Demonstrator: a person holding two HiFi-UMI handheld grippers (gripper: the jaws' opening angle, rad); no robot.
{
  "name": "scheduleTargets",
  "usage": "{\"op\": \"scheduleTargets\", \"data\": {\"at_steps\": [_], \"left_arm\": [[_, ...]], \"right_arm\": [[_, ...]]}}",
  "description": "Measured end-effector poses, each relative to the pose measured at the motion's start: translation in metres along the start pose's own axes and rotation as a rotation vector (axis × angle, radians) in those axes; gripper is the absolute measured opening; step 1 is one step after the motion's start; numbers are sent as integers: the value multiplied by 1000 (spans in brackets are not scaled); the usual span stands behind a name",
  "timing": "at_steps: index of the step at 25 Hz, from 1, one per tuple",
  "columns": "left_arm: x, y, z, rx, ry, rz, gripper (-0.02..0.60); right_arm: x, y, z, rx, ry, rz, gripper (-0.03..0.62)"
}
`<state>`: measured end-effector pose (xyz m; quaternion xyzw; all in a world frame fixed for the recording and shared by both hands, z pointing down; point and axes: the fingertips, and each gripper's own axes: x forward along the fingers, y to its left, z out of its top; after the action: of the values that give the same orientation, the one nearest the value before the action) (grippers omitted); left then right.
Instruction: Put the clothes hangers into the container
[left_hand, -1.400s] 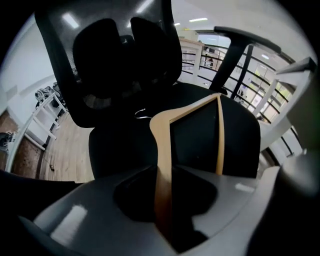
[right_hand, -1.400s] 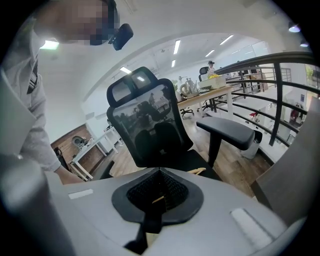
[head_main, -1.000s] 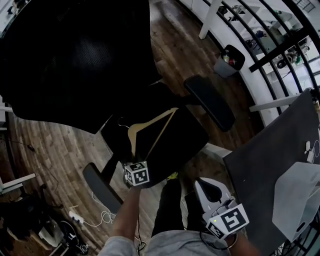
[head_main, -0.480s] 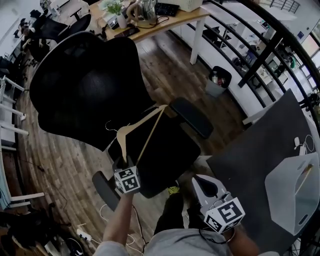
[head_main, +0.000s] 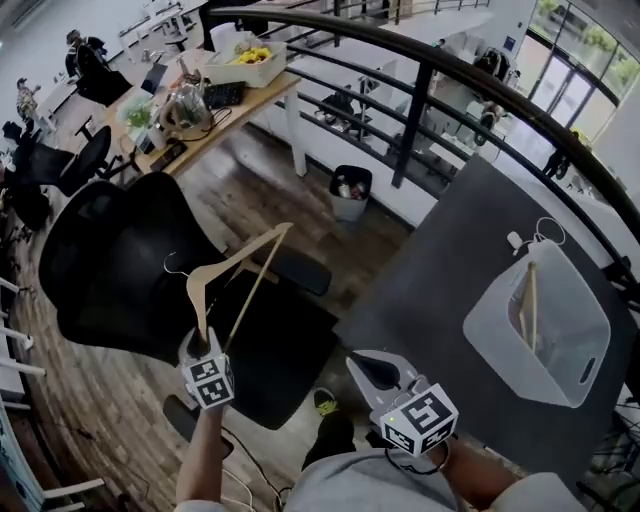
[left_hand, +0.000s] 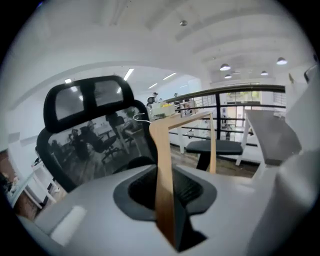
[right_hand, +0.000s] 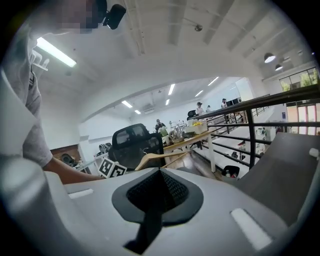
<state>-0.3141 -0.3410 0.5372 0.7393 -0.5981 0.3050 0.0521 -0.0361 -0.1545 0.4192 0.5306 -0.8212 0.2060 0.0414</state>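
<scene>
carrying step, i judge: left gripper (head_main: 200, 343) clamps one arm of the pale wooden clothes hanger (head_main: 232, 268) above the black mesh office chair (head_main: 105, 262). right gripper (head_main: 372, 366) has its jaws together, empty. next, swing the hanger into the translucent white plastic container (head_main: 498, 345) near the dark grey tabletop's (head_main: 430, 285) right edge.

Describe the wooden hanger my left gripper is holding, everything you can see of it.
The wooden hanger is pale bare wood: two sloping shoulders and a thin crossbar forming a triangle, with a thin wire hook at the top. The left gripper has its jaws shut on the end of one shoulder and holds the hanger tilted in the air above the black office chair. Nothing else touches it.
</scene>
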Motion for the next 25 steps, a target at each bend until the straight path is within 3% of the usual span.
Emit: {"op": "scheduleTargets", "data": {"at_steps": [10,16,20,25], "left_arm": [[-59,-183,171,231,-291,-310,92],[-132,-313,274,395,-493,-519,92],[-182,-382,314,516,-584,-653,92],[-225,-463,324,668,-621,-760,92]], "right_arm": [[-137,-79,18,28,-141,-200,0],[-213,-109,17,46,-208,-297,0],[-250,-120,15,66,-255,-349,0],[-297,-131,4,88,-294,-403,0]]}}
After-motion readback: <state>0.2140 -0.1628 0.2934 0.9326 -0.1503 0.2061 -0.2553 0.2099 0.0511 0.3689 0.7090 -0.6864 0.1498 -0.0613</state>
